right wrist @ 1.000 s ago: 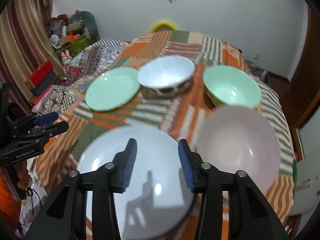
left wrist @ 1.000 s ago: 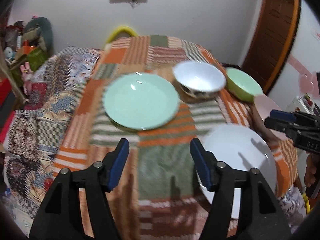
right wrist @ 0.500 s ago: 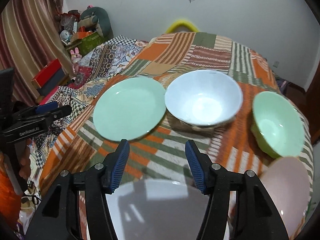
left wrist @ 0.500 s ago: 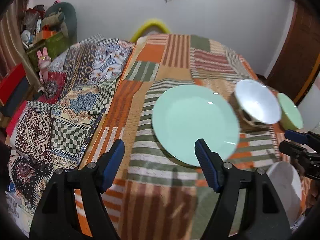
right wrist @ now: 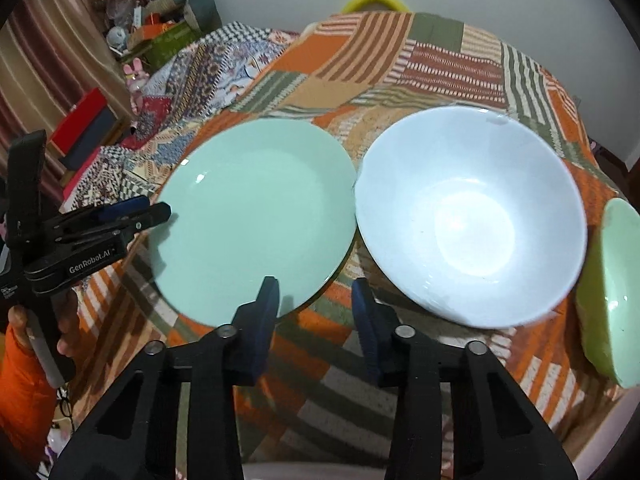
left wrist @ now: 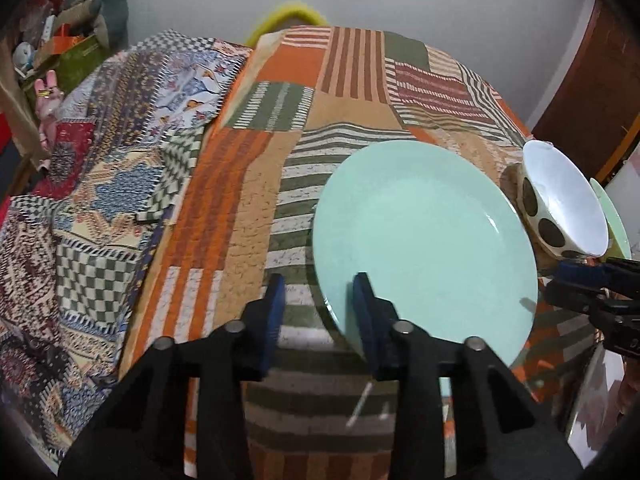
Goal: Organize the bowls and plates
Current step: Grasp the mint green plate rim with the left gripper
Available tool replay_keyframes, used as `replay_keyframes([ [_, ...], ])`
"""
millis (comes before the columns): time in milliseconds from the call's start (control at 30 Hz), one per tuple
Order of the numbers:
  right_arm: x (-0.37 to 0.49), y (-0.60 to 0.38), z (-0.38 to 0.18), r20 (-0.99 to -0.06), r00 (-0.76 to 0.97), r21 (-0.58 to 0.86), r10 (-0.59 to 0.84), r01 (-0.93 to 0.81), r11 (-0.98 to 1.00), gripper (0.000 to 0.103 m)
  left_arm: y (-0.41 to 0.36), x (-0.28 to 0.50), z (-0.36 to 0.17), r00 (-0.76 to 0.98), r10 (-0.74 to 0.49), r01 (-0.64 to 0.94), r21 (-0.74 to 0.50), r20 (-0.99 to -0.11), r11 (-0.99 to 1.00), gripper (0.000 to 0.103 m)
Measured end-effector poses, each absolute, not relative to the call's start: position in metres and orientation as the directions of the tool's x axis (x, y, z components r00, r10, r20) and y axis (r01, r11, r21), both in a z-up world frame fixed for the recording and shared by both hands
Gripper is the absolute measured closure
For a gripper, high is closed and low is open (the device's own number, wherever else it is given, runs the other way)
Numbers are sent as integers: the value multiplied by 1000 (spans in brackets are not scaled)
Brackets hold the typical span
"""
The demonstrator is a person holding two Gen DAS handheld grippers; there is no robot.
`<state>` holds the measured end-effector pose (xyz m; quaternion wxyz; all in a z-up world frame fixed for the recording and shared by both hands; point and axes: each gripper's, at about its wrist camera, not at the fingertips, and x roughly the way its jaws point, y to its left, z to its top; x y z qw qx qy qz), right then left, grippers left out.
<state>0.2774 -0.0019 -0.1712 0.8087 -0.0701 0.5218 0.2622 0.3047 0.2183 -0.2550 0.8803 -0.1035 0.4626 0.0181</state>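
A pale green plate (left wrist: 424, 232) (right wrist: 256, 216) lies flat on the patchwork tablecloth (left wrist: 248, 208). My left gripper (left wrist: 319, 292) (right wrist: 140, 216) hangs at the plate's left rim. Its jaws are closing, with the rim's edge showing between them and no pad pressing on it. My right gripper (right wrist: 316, 292) (left wrist: 580, 280) is at the plate's near right rim, jaws also closing, and nothing is gripped. A white bowl (right wrist: 472, 216) (left wrist: 560, 196) with dark dots outside stands just right of the plate. A green bowl (right wrist: 612, 292) sits further right.
Patterned cloths (left wrist: 80, 200) cover a surface left of the table, with clutter (right wrist: 160, 20) behind them. A yellow chair back (left wrist: 288, 12) shows at the far edge. A hand with an orange sleeve (right wrist: 20, 360) holds the left gripper. A brown door (left wrist: 592, 92) stands on the right.
Both grippers came forward and down to the green plate, one on each side. Their jaws narrowed. The white plate and the pink one slid out of view at the bottom.
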Motion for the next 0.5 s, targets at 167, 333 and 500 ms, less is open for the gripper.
replay_keyframes([
  [167, 285, 6, -182, -892, 308, 149, 331, -492, 858, 82, 217, 310, -257, 581, -112, -97, -205, -806, 974, 84],
  [333, 289, 3, -184, -893, 291, 172, 344, -486, 857, 83, 215, 304, -257, 581, -117, -86, -204, -805, 975, 84],
  [500, 278, 8, -182, -904, 269, 150, 334, -531, 834, 84, 213, 286, -255, 566, -100, -102, -190, -818, 976, 84],
])
